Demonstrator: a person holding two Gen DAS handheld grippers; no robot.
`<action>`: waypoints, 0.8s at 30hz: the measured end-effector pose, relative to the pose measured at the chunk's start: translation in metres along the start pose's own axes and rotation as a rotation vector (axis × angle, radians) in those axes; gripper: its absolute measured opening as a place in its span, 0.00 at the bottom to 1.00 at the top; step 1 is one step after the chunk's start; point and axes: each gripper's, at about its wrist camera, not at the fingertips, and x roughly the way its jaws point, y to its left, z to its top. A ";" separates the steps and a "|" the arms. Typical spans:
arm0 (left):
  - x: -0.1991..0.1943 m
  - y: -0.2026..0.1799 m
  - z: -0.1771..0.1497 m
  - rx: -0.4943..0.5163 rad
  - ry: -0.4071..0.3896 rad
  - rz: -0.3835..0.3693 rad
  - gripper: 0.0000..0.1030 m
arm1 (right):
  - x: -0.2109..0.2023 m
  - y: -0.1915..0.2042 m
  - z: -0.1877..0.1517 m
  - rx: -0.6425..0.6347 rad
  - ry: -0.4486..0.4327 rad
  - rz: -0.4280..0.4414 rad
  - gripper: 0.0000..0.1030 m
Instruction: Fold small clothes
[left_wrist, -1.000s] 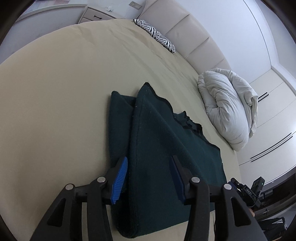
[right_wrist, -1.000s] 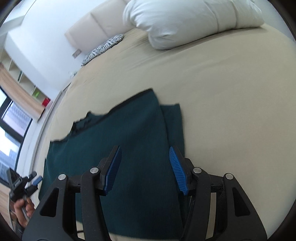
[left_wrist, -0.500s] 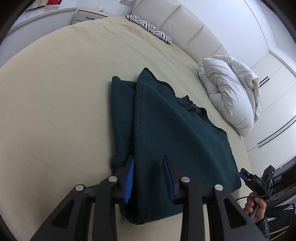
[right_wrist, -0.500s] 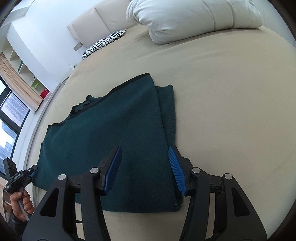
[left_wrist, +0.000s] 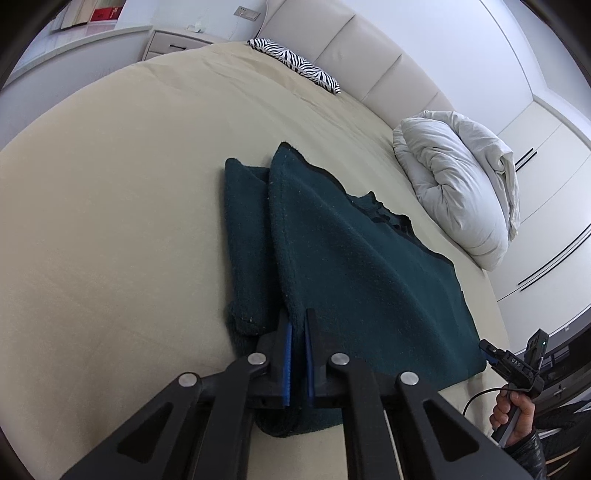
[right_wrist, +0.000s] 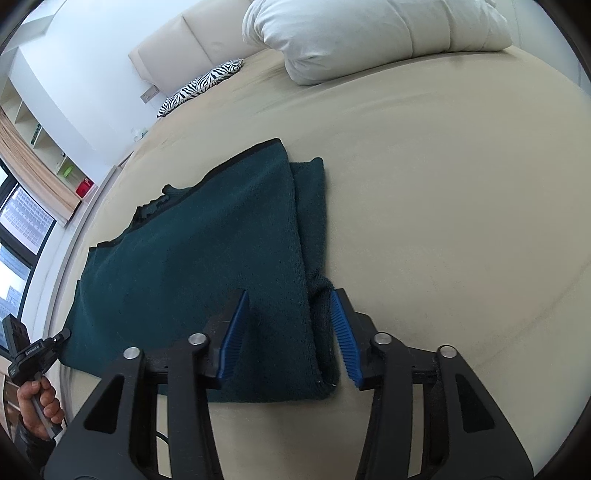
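Observation:
A dark green fleece garment (left_wrist: 351, 258) lies flat on the beige bed (left_wrist: 110, 221), its sleeves folded in along both sides. My left gripper (left_wrist: 297, 321) is shut on the garment's near left edge, with cloth pinched between the blue pads. In the right wrist view the same garment (right_wrist: 203, 258) has its near right corner between the jaws of my right gripper (right_wrist: 289, 299). Those jaws are closing but still stand apart, one pad over the body and one beside the folded sleeve. Each gripper also shows small in the other's view, held by a hand (left_wrist: 515, 410).
A bundled white duvet (left_wrist: 458, 192) lies at the bed's far right. A zebra-print pillow (left_wrist: 295, 64) rests against the padded headboard (left_wrist: 369, 55). A nightstand (left_wrist: 173, 42) stands beyond the bed, and a window with shelves (right_wrist: 26, 206) is on the left.
The left jaws went from wide apart to shut on the garment's edge. The right gripper slid toward the near right corner, and its jaws narrowed around the cloth.

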 end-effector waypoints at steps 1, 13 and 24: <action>-0.001 -0.001 0.000 0.003 -0.001 0.003 0.06 | 0.001 0.001 0.000 -0.006 0.006 -0.001 0.32; -0.007 0.010 -0.015 -0.036 -0.002 -0.011 0.06 | -0.001 0.007 -0.007 -0.053 0.019 -0.075 0.05; -0.005 0.022 -0.020 -0.050 0.004 -0.024 0.06 | -0.003 -0.009 -0.024 0.029 0.022 -0.060 0.04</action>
